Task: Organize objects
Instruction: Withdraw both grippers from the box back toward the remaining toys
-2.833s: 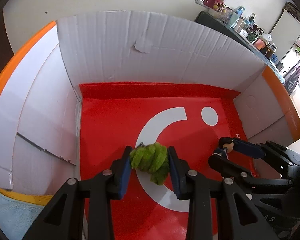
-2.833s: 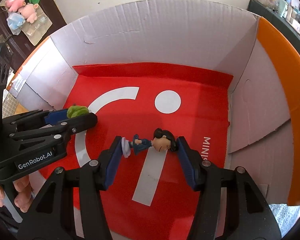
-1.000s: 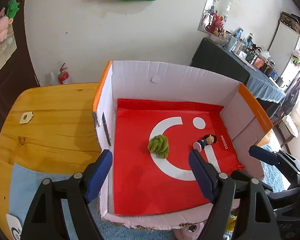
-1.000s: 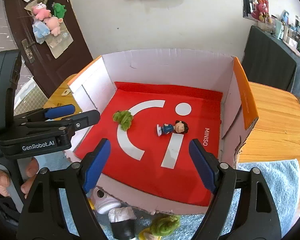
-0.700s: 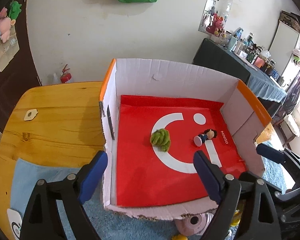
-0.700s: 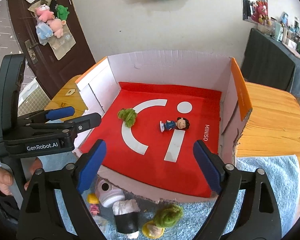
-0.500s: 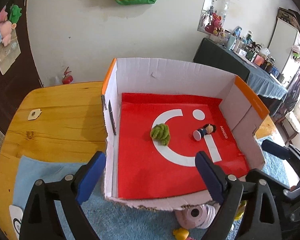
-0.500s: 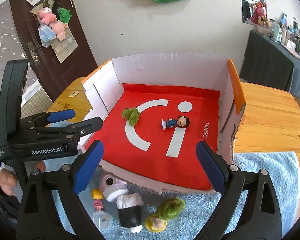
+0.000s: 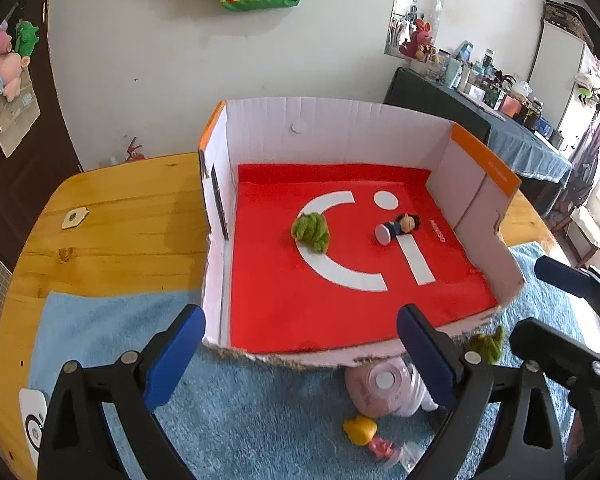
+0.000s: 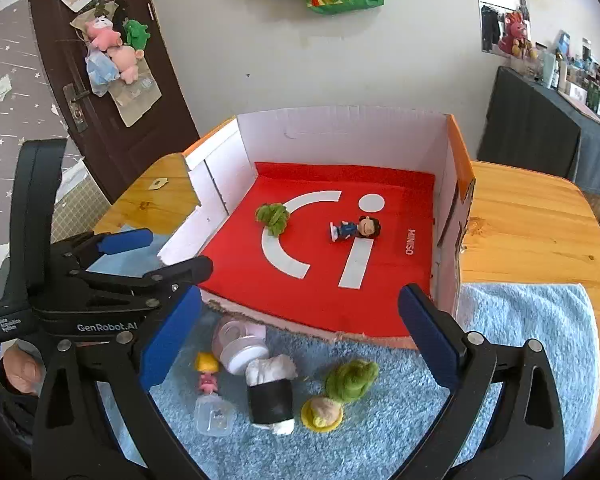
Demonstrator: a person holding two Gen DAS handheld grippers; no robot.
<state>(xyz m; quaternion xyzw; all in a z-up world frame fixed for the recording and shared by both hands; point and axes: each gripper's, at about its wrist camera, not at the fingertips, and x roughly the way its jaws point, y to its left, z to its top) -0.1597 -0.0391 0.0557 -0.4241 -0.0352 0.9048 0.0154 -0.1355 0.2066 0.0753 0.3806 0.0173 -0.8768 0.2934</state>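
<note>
A cardboard box [image 9: 340, 132] with a red floor holds a green plush toy [image 9: 310, 232] and a dark-haired figurine [image 9: 398, 227], lying apart. The right wrist view shows the same plush toy [image 10: 273, 218] and figurine [image 10: 354, 229]. My left gripper [image 9: 300, 316] hovers before the box's torn front edge, its jaws opening with nothing between them. My right gripper [image 10: 300, 296] is beside it at the same edge, jaws also opening and empty. Each gripper shows in the other's view: the left gripper [image 10: 160, 254], the right gripper [image 9: 548, 304].
On the blue towel [image 10: 520, 340] before the box lie a pink round toy [image 10: 240, 344], a yellow-haired doll [image 10: 207, 372], a black-and-white roll [image 10: 270, 392] and a green-haired doll [image 10: 350, 380]. The wooden table [image 9: 120, 220] spreads to both sides. A person's hand [image 10: 20, 372] holds the left gripper.
Both grippers let go of the plush toy and the figurine, drew back out of the box and opened wider. The toys on the towel came into view.
</note>
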